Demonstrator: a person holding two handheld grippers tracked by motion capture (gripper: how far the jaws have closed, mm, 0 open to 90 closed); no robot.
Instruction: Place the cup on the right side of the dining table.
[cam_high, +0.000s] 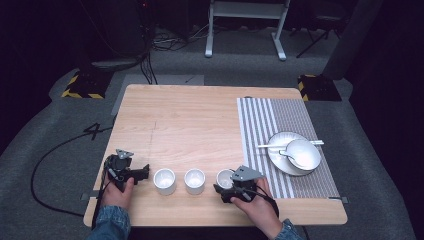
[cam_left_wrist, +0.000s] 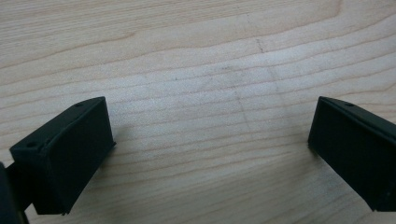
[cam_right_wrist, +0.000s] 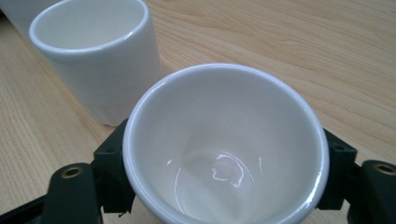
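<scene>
The high view is laying out the whole wooden table (cam_high: 200, 115): three small white cups are standing in a row near its front edge, and the right gripper (cam_high: 226, 186) is sitting at the rightmost cup (cam_high: 224, 177), just left of the striped placemat (cam_high: 280, 112) that is carrying a plate (cam_high: 276, 159) with a bowl (cam_high: 303, 152) and a spoon (cam_high: 285, 145). The right gripper view is adding what that distance is hiding: its black jaws are pressing on both sides of the cup (cam_right_wrist: 224, 144), gripping it below the rim. The cup is showing as glossy, white, round and empty, standing upright, with the middle cup (cam_right_wrist: 95, 56) just beside it, not touching. The left gripper (cam_high: 131, 174) is resting left of the row, and the left gripper view is showing its jaws spread wide over bare wood, holding nothing.
</scene>
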